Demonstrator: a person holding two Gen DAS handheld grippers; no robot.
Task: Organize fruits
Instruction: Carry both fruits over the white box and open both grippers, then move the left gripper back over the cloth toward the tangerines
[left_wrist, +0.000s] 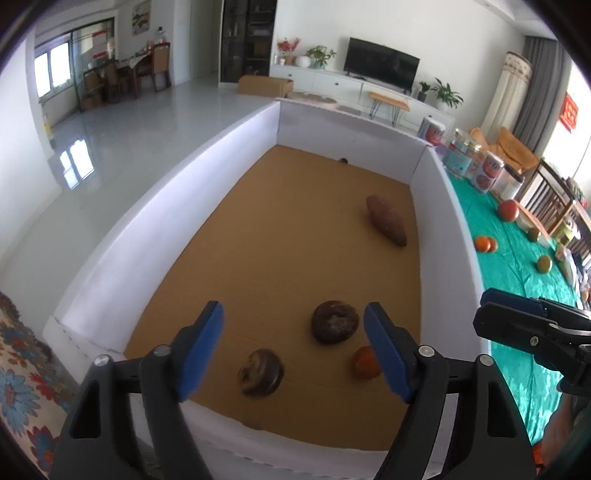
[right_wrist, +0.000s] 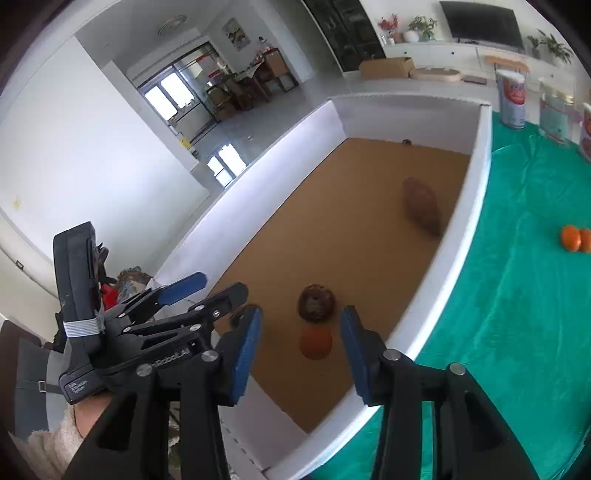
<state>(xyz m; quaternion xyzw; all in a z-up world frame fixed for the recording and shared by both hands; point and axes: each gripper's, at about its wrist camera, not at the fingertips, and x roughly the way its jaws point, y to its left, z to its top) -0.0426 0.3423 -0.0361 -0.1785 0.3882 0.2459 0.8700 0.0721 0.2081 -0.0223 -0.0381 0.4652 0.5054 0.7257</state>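
Both grippers hang over the near end of a white-walled box (left_wrist: 207, 162) with a brown cardboard floor, which sits on a surface draped in green cloth (left_wrist: 517, 266). The left gripper (left_wrist: 293, 352) has its jaws spread wide with nothing between the blue pads; below it on the box floor lie two dark brown, ring-shaped fruits, one (left_wrist: 335, 322) nearer the right pad and the other (left_wrist: 261, 372) closer to the near wall. A small orange fruit (left_wrist: 365, 362) rests just beside the right pad, partly hidden by it. The right gripper (right_wrist: 301, 349) hovers to the side with its jaws partly open and empty; in its view the orange fruit lies right below the gap, touching nothing. Further along the box, near the right wall, lies a long reddish-brown sweet potato (left_wrist: 387, 224). Out on the green cloth, well apart from the box, sit a pair of oranges (left_wrist: 485, 243), a red tomato (left_wrist: 508, 210) and two greenish fruits (left_wrist: 543, 264).
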